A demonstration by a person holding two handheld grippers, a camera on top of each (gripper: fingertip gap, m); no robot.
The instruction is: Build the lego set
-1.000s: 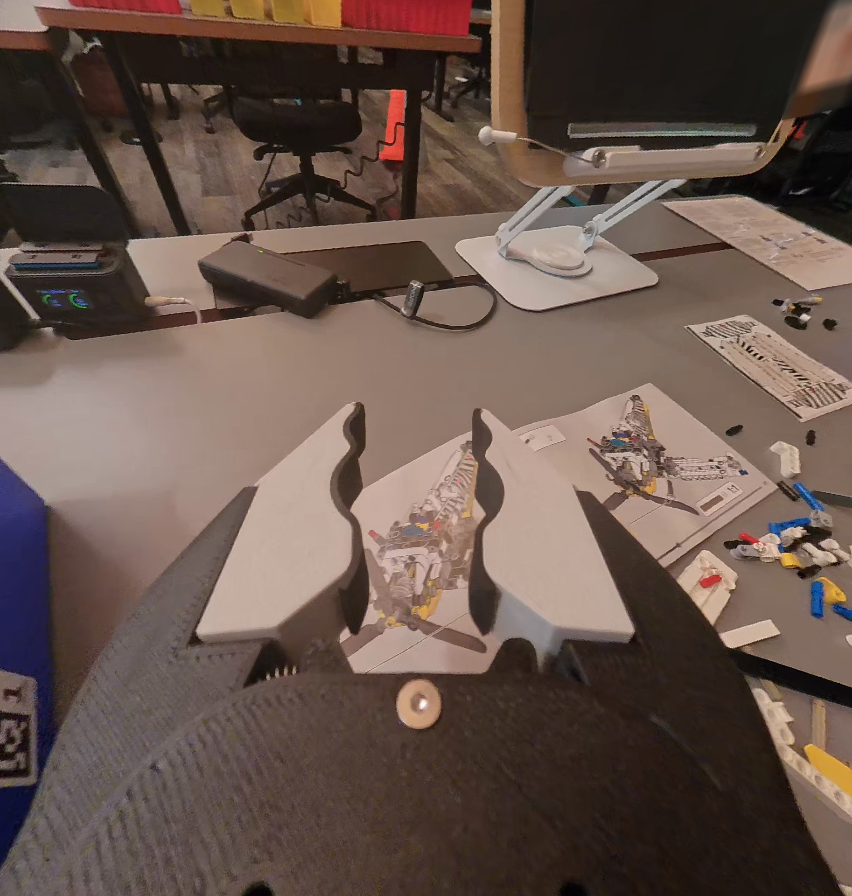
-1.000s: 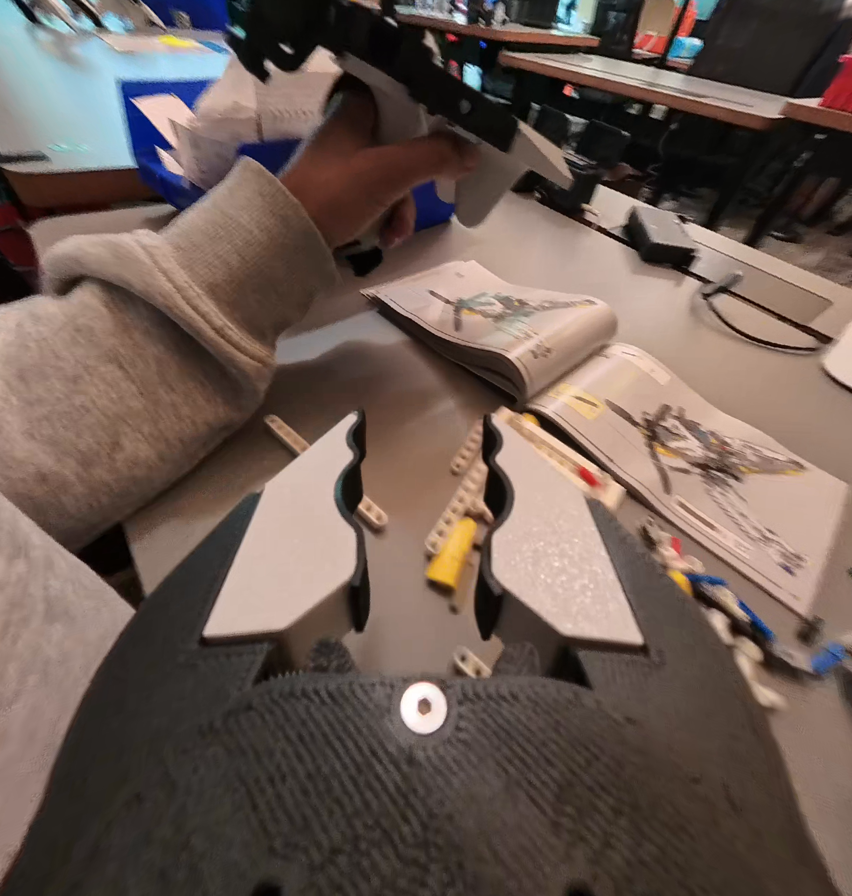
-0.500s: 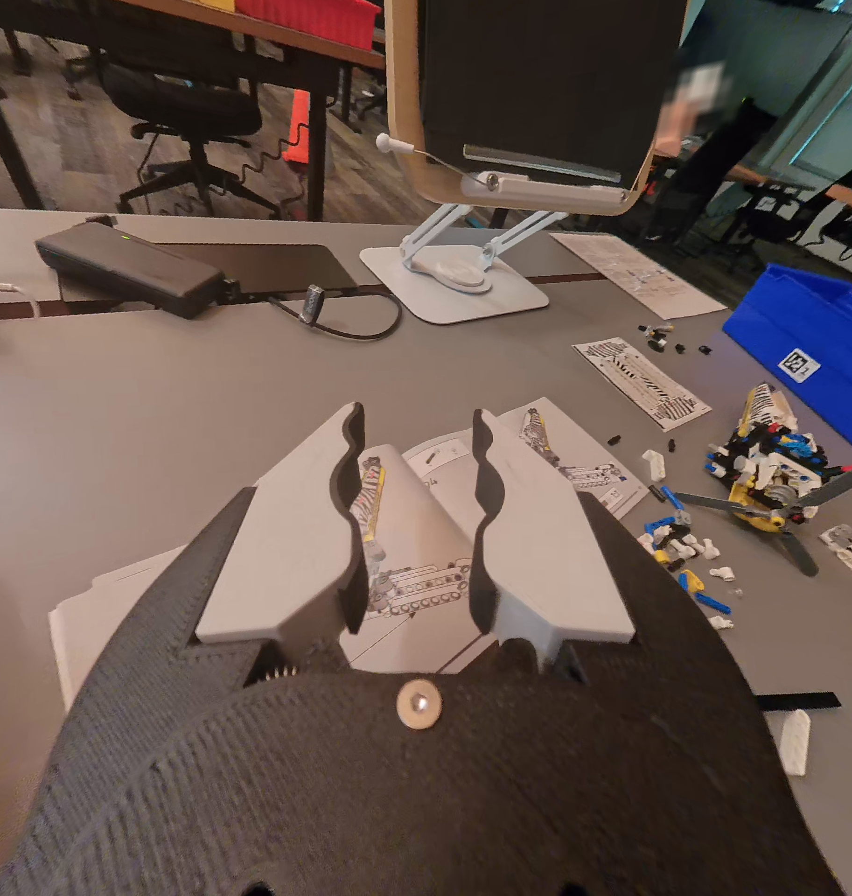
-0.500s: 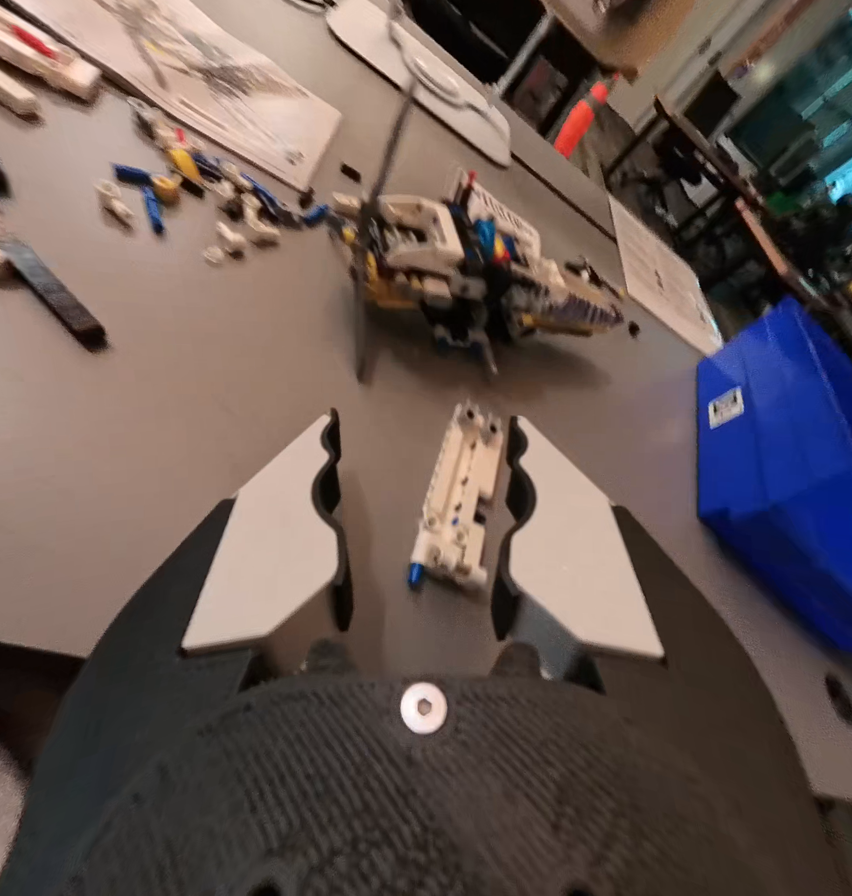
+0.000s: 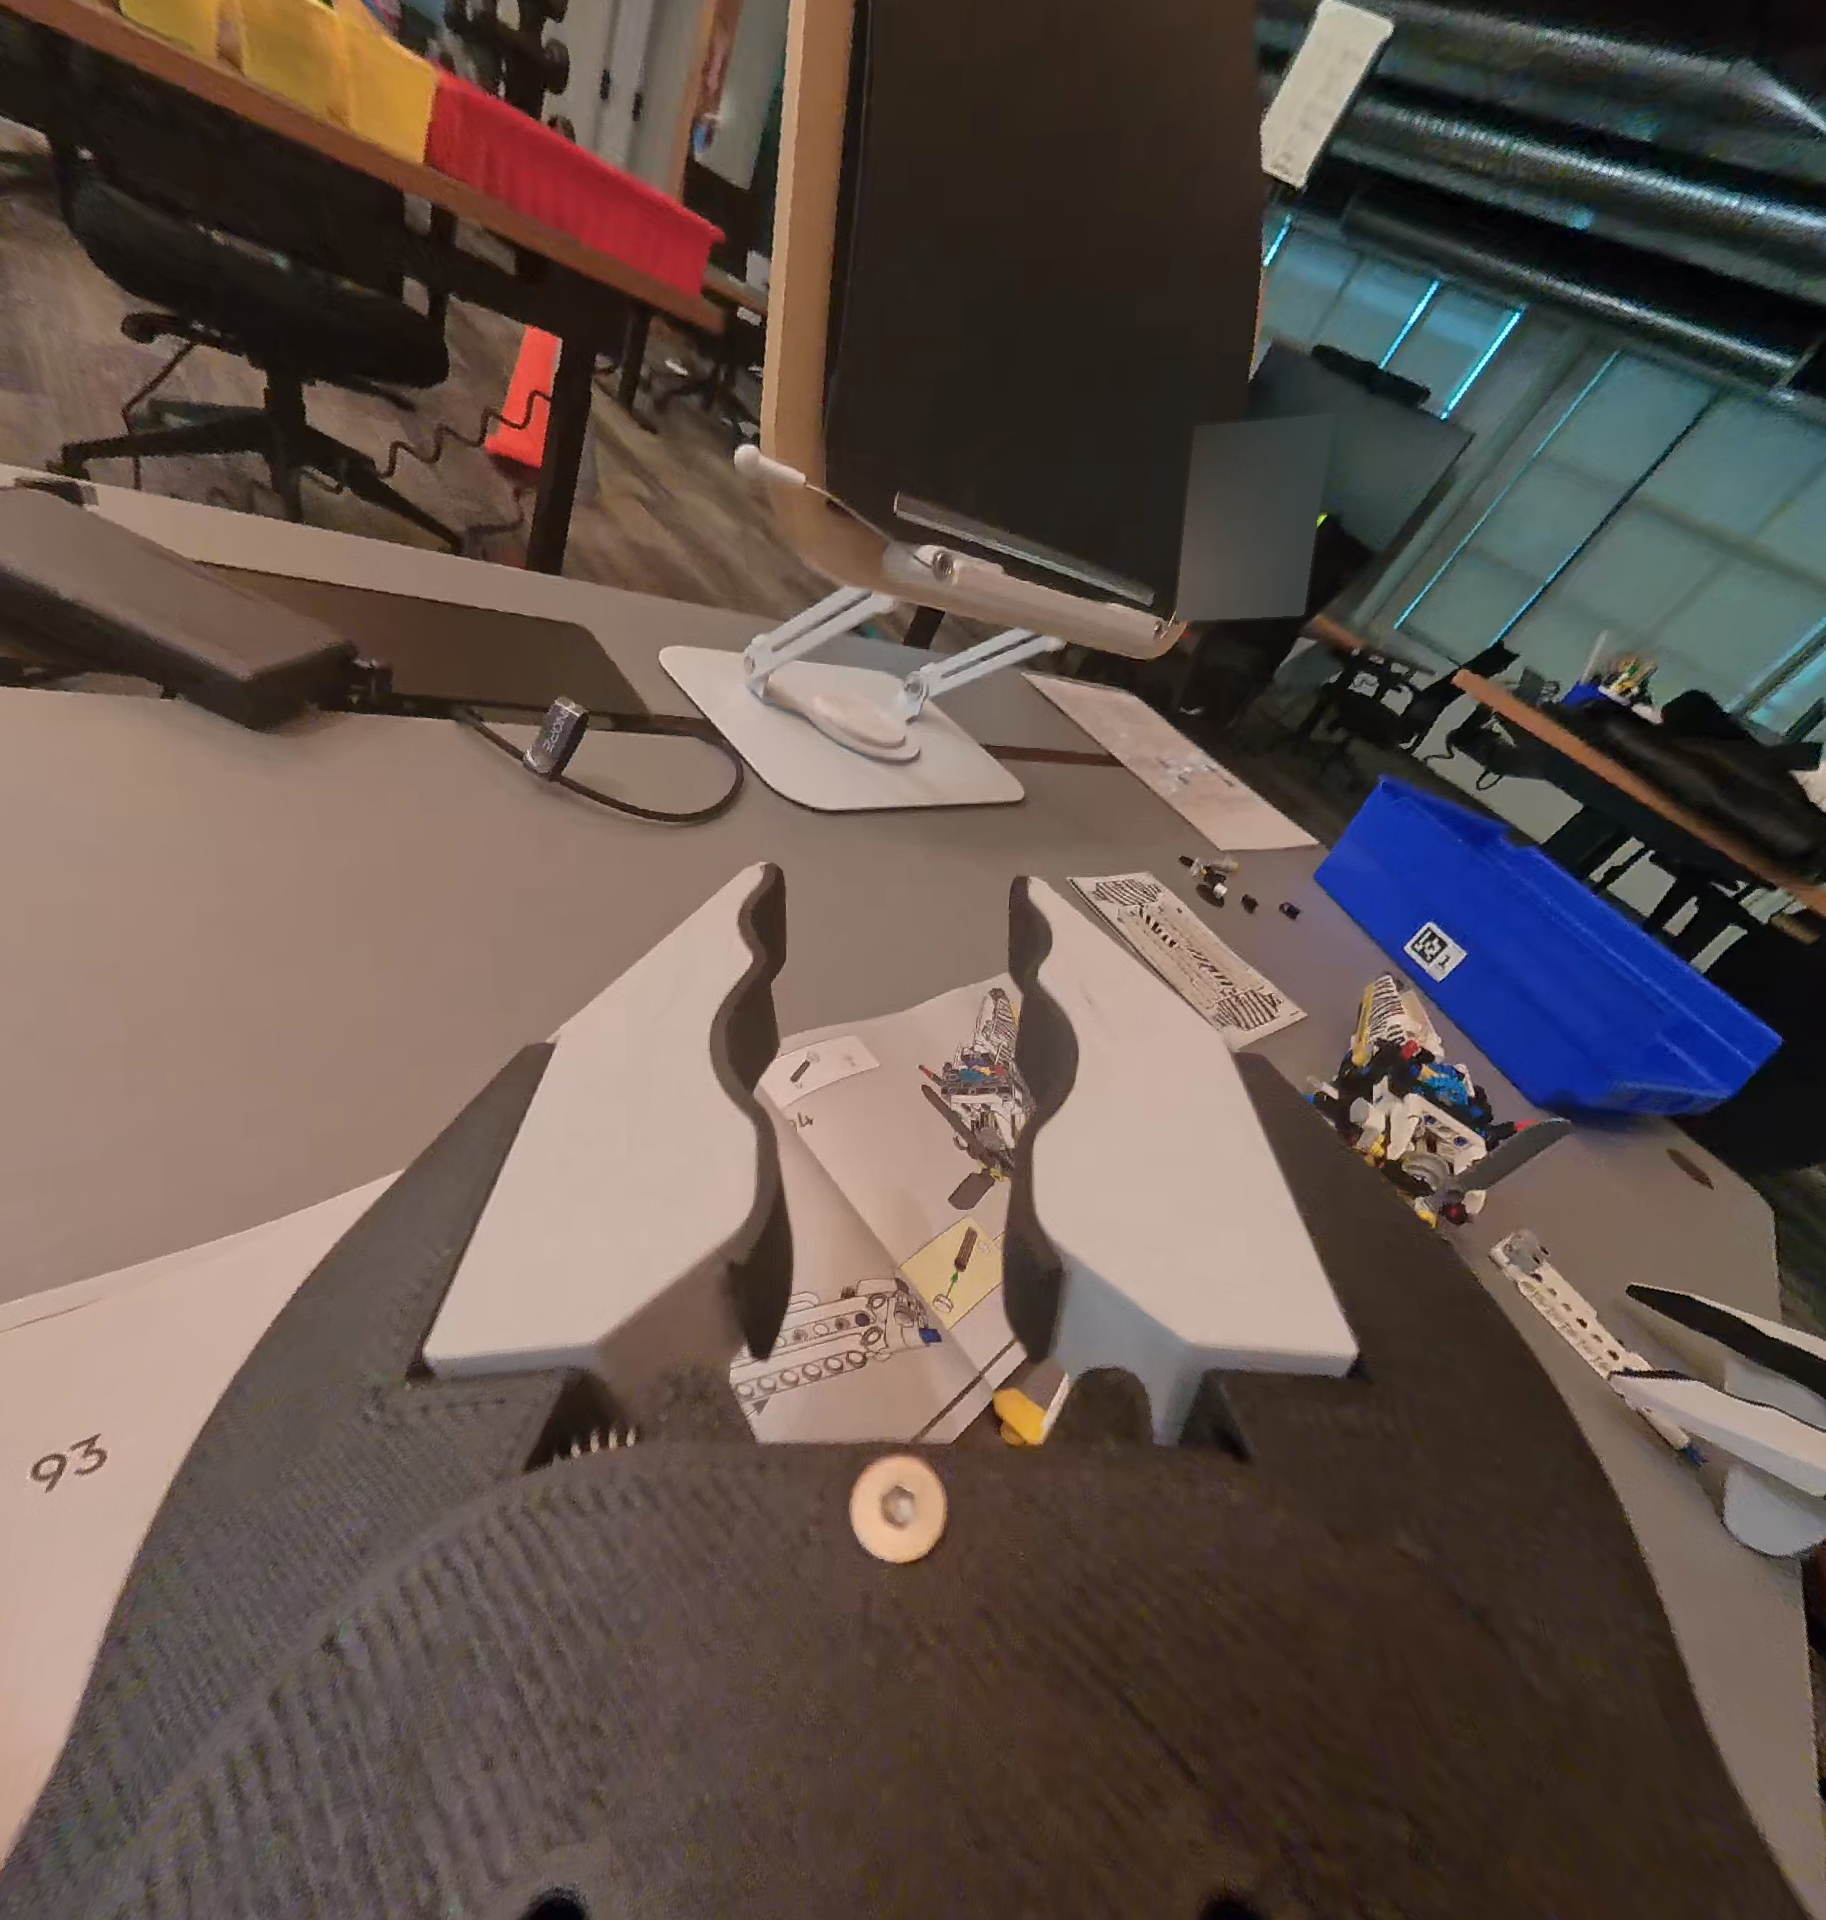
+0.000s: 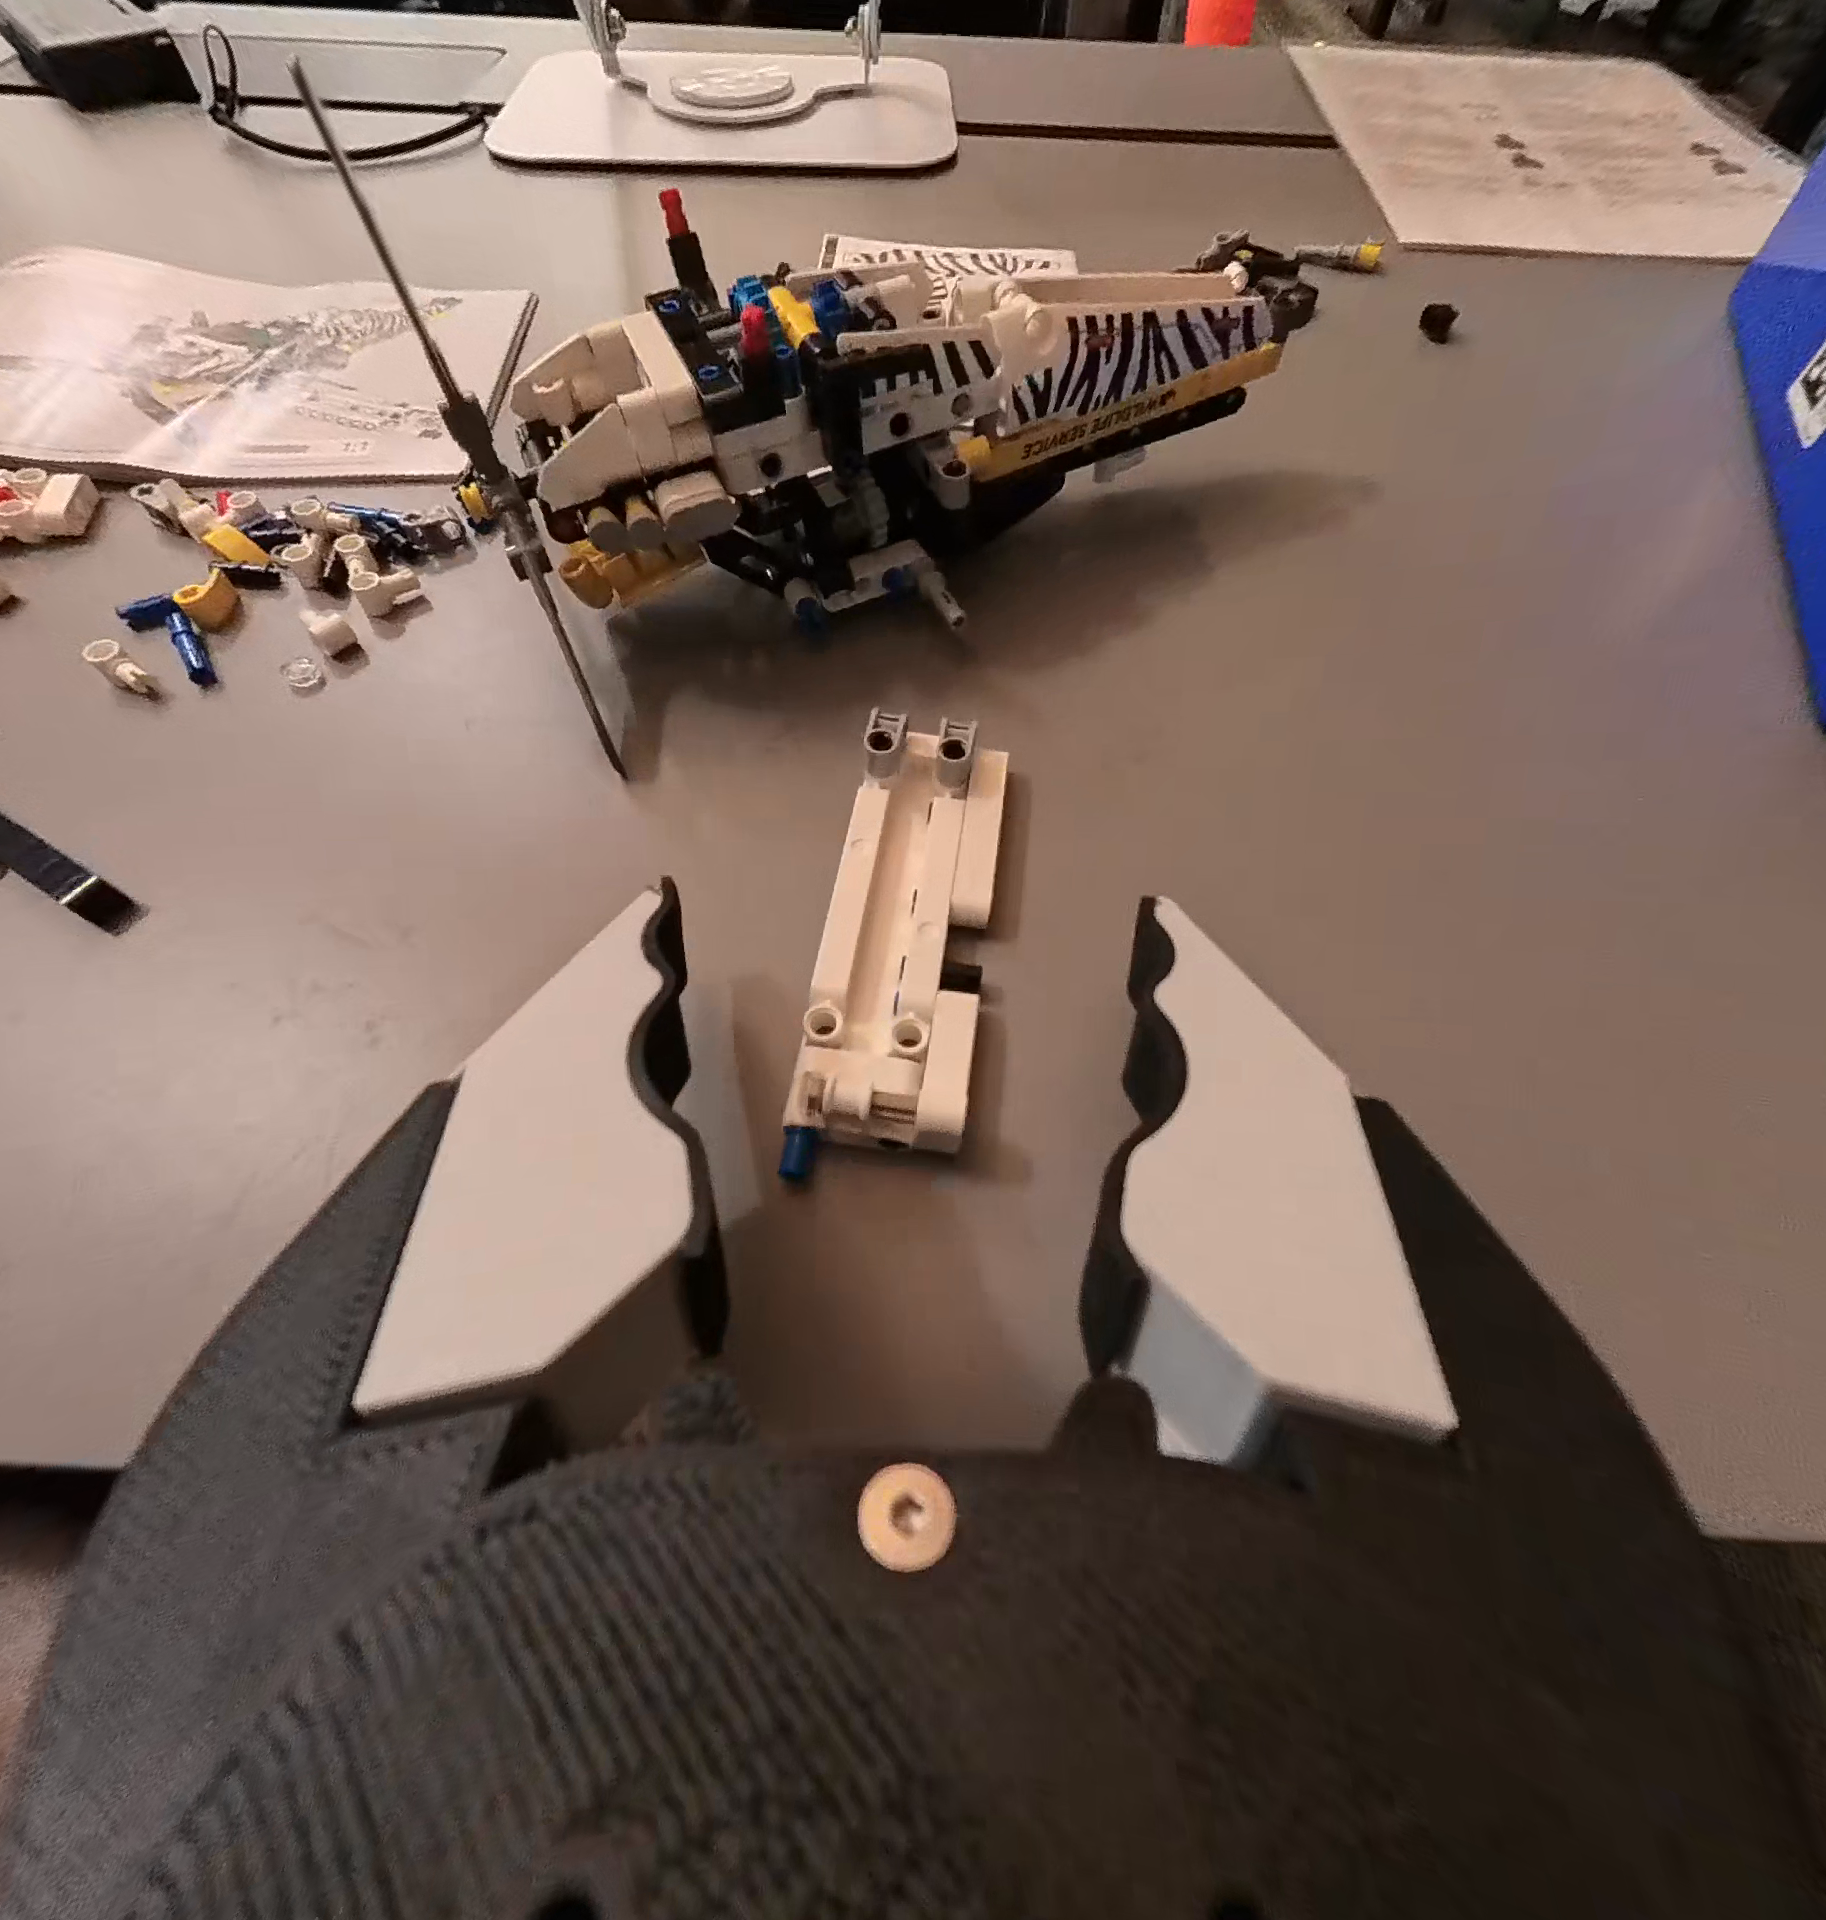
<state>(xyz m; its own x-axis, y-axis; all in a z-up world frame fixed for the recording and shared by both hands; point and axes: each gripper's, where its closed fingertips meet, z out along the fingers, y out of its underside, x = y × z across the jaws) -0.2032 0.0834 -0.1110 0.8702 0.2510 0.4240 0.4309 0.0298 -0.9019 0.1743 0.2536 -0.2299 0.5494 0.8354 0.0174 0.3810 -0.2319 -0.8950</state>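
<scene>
In the right wrist view my right gripper (image 6: 906,902) is open wide, low over the grey table (image 6: 1304,831). A white lego sub-assembly (image 6: 888,1039) with a blue pin at its near end lies flat on the table between the fingers. Neither pad touches it. Beyond it lies the partly built zebra-striped plane model (image 6: 888,416) with its propeller. In the left wrist view my left gripper (image 5: 898,894) is open and empty, above the open instruction booklet (image 5: 867,1143). The plane model (image 5: 1408,1101) lies to its right, and the right gripper (image 5: 1740,1392) shows at the right edge.
Loose small pieces (image 6: 265,561) and a second booklet (image 6: 213,364) lie at the left. A blue bin (image 6: 1813,416) stands at the right edge, a paper sheet (image 6: 1543,145) and a tablet stand's base (image 6: 722,114) at the back. A black strip (image 6: 36,862) lies at the left. The tips of one gripper are about 45 cm away from the tips of the other.
My right gripper swung from the booklet to the right, settled over the white sub-assembly and opened wider. My left gripper turned to the right over the booklet and stayed open.
</scene>
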